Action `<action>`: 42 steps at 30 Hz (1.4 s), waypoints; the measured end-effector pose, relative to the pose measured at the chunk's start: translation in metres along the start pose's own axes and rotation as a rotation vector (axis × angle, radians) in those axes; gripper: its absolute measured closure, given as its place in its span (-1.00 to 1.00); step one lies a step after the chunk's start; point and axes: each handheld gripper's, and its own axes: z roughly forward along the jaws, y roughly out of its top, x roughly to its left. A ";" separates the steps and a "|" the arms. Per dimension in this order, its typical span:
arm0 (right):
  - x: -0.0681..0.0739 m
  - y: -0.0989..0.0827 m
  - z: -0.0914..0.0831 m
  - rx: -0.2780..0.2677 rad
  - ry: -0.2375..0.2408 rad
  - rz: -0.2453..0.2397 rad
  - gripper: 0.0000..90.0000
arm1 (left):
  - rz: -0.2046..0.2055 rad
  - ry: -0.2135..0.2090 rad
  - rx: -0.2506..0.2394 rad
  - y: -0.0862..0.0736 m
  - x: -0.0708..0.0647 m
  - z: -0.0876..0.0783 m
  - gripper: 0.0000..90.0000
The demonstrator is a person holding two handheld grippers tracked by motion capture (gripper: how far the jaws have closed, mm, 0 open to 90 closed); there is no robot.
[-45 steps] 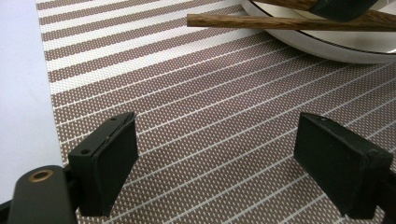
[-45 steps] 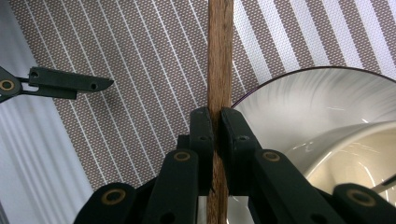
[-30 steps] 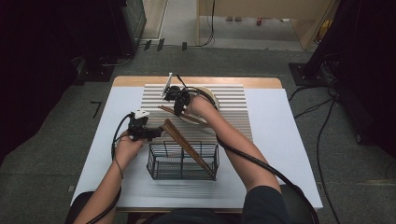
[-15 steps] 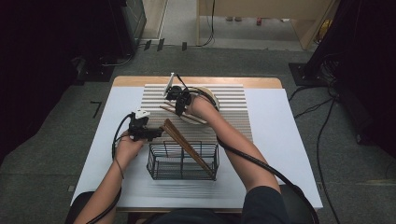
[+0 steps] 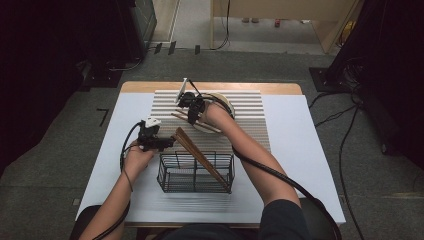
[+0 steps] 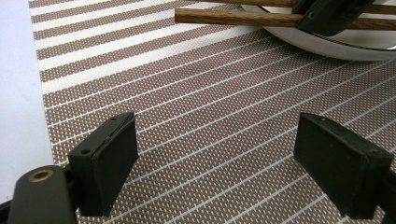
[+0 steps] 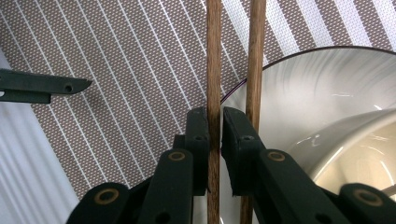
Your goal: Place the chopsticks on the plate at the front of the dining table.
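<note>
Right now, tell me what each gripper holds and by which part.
Right gripper: one wooden chopstick, clamped partway along its shaft. Left gripper: nothing, fingers wide apart over the striped mat.

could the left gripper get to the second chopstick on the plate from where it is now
Probably yes: the left gripper stands open over bare placemat, nothing before the free chopstick, though the right gripper clamps its twin close beside it.

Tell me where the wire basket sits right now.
In the high view, the wire basket stands on the striped placemat near the table's front edge, between the person's forearms, with wooden chopsticks leaning in it.
</note>
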 end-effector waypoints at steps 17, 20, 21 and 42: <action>0.004 0.000 -0.012 -0.043 -0.015 -0.009 0.70 | -0.008 -0.003 0.006 0.000 0.000 0.001 -0.68; 0.003 -0.002 -0.016 -0.066 -0.003 0.002 0.68 | -0.011 -0.004 0.011 0.000 -0.001 0.001 -0.68; 0.002 -0.003 -0.017 -0.075 0.004 0.007 0.68 | -0.009 -0.003 0.012 0.000 -0.001 0.001 -0.69; 0.007 -0.032 -0.023 -0.246 0.107 0.006 0.31 | -0.008 -0.013 0.023 0.023 0.003 0.006 -0.68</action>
